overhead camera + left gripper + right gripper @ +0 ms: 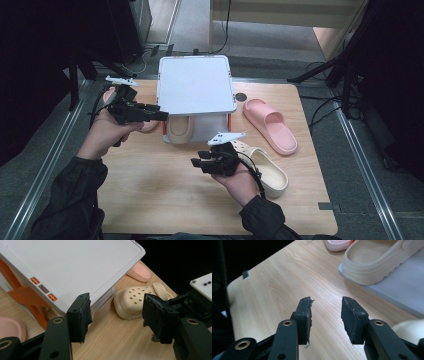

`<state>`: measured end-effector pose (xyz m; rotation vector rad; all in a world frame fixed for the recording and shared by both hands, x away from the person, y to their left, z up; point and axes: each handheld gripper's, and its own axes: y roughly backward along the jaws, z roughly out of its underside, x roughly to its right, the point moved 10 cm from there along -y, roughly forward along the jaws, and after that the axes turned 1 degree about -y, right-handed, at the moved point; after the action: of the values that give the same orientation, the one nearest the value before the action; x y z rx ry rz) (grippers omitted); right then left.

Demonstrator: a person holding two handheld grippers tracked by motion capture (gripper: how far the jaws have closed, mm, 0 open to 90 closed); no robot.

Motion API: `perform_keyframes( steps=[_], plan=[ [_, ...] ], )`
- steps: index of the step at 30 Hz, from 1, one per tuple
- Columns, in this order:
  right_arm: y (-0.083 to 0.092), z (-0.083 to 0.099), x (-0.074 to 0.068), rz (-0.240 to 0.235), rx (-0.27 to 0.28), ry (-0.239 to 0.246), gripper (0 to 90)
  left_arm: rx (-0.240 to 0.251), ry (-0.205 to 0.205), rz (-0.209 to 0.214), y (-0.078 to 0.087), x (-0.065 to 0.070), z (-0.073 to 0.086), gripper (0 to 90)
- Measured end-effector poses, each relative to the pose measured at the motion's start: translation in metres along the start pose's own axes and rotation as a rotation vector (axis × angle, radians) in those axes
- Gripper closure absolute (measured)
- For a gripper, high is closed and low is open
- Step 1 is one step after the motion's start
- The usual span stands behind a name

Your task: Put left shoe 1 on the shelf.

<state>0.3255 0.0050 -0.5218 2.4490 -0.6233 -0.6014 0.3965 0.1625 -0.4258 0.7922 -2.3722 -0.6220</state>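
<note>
One beige clog sits on the lower shelf of the white rack; its mate lies on the table beside the right gripper. Both grippers, left included, gape empty. Likely half done (pink slide unshelved too).

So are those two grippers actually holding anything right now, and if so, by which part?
Nothing is held. The left gripper and the right gripper both stand open with only bare table between their jaws.

Shoes half out of my sight

Under the white rack I see only the heel of a beige clog; its front is hidden.
</note>
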Motion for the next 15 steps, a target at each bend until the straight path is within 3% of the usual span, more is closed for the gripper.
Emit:
perform_keyframes(
  steps=[2,10,15],
  plan=[
    [0.009,0.004,0.001,-0.006,-0.001,0.008,59.5,0.013,-0.007,-0.033,0.005,0.002,0.003,39.9],
    [0.042,0.016,0.015,-0.023,0.023,0.028,58.7,0.003,0.038,-0.030,0.011,0.005,0.023,39.9],
    [0.055,0.029,0.028,-0.021,0.015,0.017,58.4,0.032,0.054,-0.059,0.014,0.004,0.033,39.5]
  ],
)
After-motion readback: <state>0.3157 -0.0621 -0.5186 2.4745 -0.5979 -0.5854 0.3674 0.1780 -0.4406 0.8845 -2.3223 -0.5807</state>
